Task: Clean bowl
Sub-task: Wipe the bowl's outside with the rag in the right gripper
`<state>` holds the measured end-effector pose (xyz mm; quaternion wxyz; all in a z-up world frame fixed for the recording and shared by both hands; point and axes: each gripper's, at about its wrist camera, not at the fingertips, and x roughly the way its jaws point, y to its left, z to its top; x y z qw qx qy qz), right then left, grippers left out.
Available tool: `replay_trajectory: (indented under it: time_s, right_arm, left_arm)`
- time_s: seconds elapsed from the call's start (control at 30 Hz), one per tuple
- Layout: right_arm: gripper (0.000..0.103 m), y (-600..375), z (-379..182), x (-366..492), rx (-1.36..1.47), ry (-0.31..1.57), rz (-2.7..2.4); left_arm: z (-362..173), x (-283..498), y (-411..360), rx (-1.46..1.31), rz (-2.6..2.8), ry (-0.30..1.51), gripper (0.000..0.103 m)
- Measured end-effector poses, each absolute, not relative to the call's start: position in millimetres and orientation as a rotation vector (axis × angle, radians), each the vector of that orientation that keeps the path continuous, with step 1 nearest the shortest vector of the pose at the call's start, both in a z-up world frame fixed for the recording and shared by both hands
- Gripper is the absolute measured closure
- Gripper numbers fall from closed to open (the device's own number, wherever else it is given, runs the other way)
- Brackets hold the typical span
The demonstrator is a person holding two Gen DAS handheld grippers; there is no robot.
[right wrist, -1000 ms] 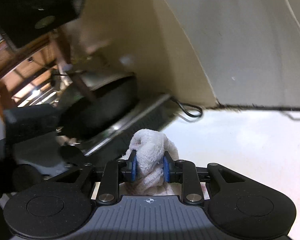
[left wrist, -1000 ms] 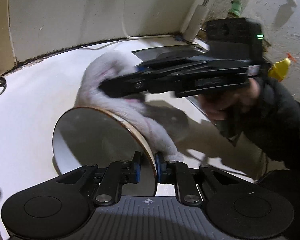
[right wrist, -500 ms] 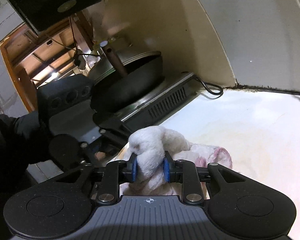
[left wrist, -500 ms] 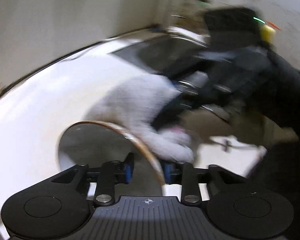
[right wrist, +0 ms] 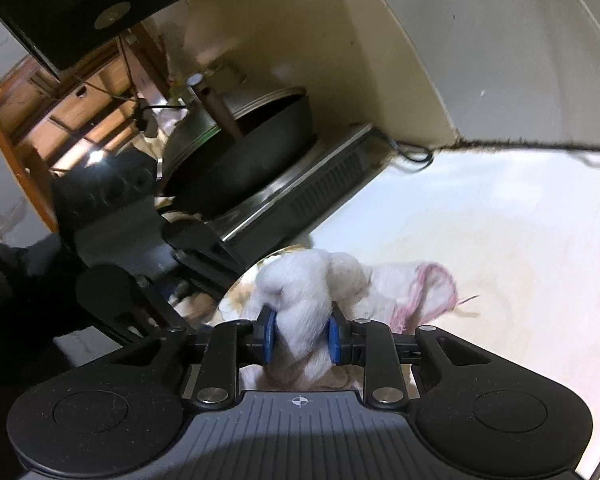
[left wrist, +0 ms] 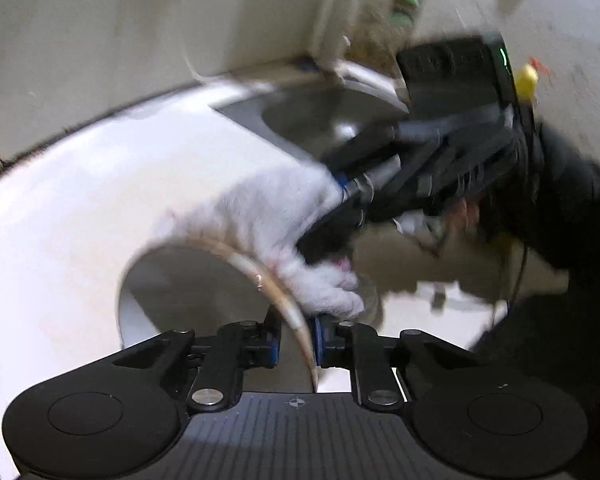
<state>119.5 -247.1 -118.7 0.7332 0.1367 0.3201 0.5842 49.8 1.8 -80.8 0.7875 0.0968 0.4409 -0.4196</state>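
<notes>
A shallow bowl (left wrist: 204, 292) with a brown rim stands on edge on the white counter. My left gripper (left wrist: 296, 340) has the rim between its blue pads, and its jaws are closing on it. A white cloth with pink trim (left wrist: 260, 216) drapes over the bowl's far side and rim. My right gripper (left wrist: 332, 216) comes in from the right, shut on the bunched cloth. In the right wrist view the cloth (right wrist: 300, 292) fills the right gripper (right wrist: 300, 336), and the bowl's edge (right wrist: 240, 280) shows just behind it. The left view is blurred.
A steel sink (left wrist: 320, 116) lies behind the bowl, with a yellow bottle (left wrist: 526, 80) at the far right. A black pan (right wrist: 252, 160) sits on a stove (right wrist: 328, 184) left of the white counter (right wrist: 500, 220). A dark sleeve (left wrist: 560, 200) crosses the right side.
The cloth has slid along the bowl's rim toward my left gripper, carried by the right gripper. My left jaws widened briefly, then closed back on the rim. The right wrist view has swung toward the bowl.
</notes>
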Motion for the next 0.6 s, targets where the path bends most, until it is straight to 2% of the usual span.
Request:
replay_trajectory:
  time_s: [0.2,0.4,0.6]
  right_arm:
    - [0.077,-230,-100,135,0.269,0.652,1.281]
    - [0.077,-199,-128,152,0.235,0.795,1.196]
    - [0.077,-229,-133,139,0.358,0.788,1.285]
  left_arm:
    - [-85,45,11,0.22,-0.942,0.943,0.088]
    - [-86,42,20,0.213,-0.954,0.919,0.084]
    - [-92,37,17,0.249,-0.975,0.937,0.077]
